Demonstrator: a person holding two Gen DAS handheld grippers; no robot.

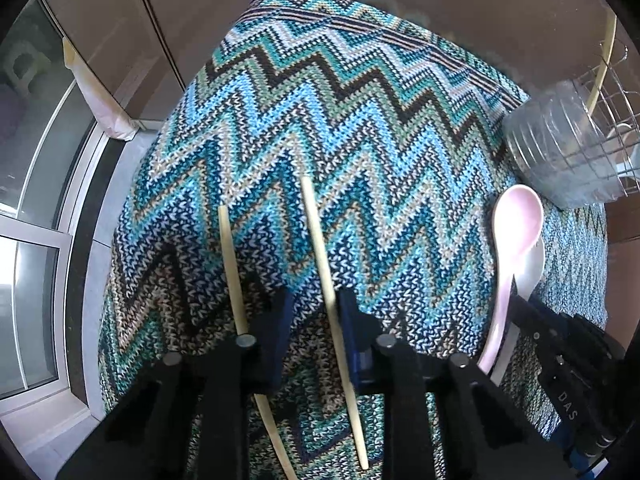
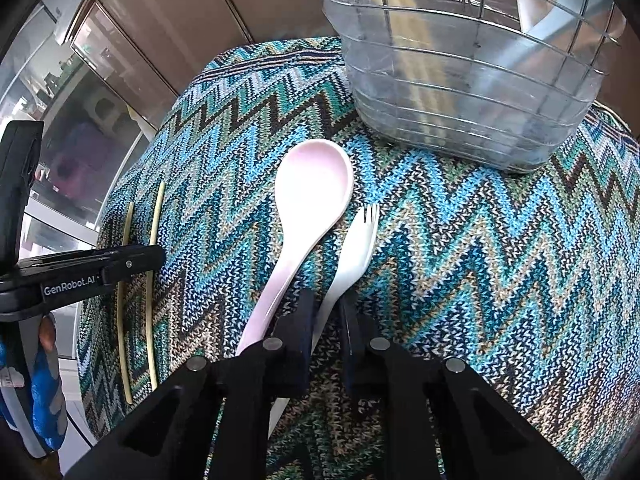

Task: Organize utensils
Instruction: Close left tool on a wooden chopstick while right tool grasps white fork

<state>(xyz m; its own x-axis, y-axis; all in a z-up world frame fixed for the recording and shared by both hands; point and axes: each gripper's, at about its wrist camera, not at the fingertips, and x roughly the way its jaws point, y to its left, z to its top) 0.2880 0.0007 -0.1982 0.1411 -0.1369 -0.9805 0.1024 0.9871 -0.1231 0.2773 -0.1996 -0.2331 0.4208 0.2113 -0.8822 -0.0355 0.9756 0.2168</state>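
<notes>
On the zigzag cloth (image 2: 460,240), the right gripper (image 2: 326,312) pinches the white fork (image 2: 358,248) by its handle; the touching pink spoon (image 2: 308,200) may drag along. At the left, the left gripper (image 1: 312,320) nips one chopstick (image 1: 320,248) against a single pad, so it may pivot or slip before reaching the far basket (image 2: 460,92).

Two chopsticks (image 2: 138,292) side by side at the left of the cloth-covered desk (image 2: 480,264); spoon (image 2: 308,208) right of them, fork (image 2: 354,256) just beside its right; wire utensil basket (image 2: 472,92) behind, chopsticks and spoons standing in it
</notes>
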